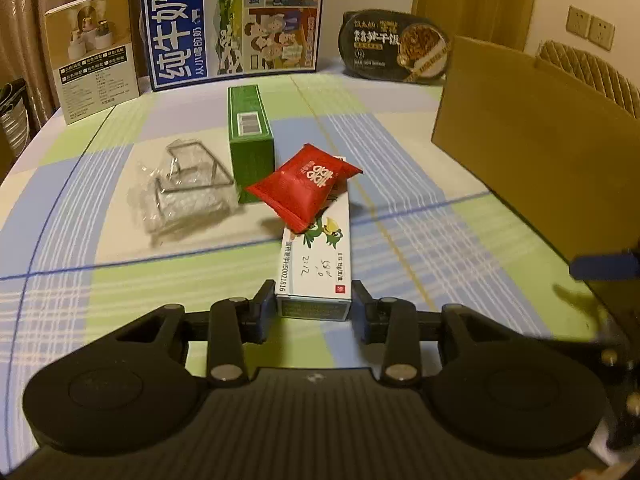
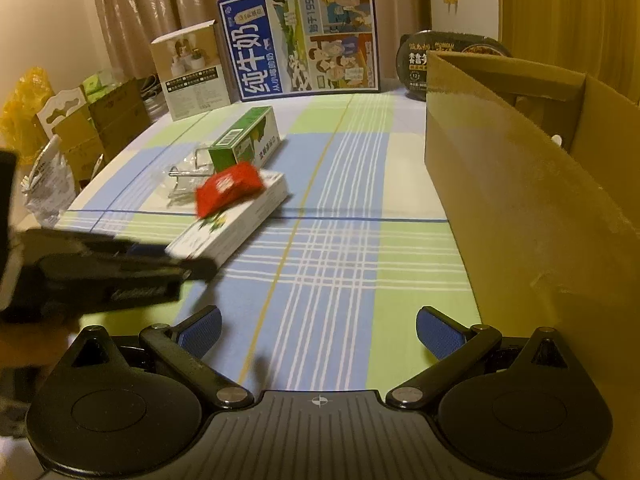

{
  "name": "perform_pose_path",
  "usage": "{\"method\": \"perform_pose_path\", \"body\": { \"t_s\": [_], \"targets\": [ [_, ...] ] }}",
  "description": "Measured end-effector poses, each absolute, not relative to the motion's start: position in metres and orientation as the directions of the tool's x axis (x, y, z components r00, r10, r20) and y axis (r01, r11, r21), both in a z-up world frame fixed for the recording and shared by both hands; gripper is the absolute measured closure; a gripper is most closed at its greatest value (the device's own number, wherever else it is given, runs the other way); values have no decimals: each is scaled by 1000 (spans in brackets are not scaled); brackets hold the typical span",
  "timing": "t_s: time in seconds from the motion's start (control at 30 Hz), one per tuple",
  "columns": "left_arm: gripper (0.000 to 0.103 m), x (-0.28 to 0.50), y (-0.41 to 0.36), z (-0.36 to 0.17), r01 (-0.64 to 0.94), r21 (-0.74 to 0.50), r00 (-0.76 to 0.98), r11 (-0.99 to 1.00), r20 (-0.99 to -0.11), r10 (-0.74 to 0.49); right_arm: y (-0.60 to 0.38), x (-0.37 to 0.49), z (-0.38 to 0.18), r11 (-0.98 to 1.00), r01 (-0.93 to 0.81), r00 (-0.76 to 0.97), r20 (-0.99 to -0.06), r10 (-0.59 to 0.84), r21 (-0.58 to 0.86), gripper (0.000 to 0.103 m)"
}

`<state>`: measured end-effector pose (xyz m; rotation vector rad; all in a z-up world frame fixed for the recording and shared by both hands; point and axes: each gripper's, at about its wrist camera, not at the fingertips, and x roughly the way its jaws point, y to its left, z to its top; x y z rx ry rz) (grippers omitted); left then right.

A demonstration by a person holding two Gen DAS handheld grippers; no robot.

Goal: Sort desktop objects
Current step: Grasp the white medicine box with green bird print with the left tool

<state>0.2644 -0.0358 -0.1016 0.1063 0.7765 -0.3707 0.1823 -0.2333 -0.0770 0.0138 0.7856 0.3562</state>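
Note:
A long white box (image 1: 320, 264) with a green parrot print lies on the plaid tablecloth, and my left gripper (image 1: 313, 302) is shut on its near end, a finger pressed to each side. A red packet (image 1: 304, 186) rests across the box's far part. Behind it lie a green box (image 1: 250, 136) and a clear bag with a wire rack (image 1: 188, 192). In the right wrist view the white box (image 2: 236, 224) and red packet (image 2: 228, 190) sit left of centre. My right gripper (image 2: 320, 330) hangs open over the cloth with nothing between its blue pads.
An open cardboard box (image 2: 520, 208) stands along the right side of the table. A blue milk carton (image 1: 232, 20), a beige box (image 1: 94, 52) and a black bowl meal (image 1: 396, 46) stand at the far edge. Cartons and bags (image 2: 80, 136) crowd the floor to the left.

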Motion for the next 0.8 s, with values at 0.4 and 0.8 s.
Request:
{"method": "perform_pose_path", "body": {
  "t_s": [0.4,0.8],
  "targets": [
    [71,175,-25,-82,530,-60,526,846,-759,-384,-241,141,-56,935,-321,665,-668,336,150,2],
    [71,132,5,-68,476,-66,580,877,-726,-369,-233,125,-49,929,-340,666,-658,350,150,2]
  ]
}}
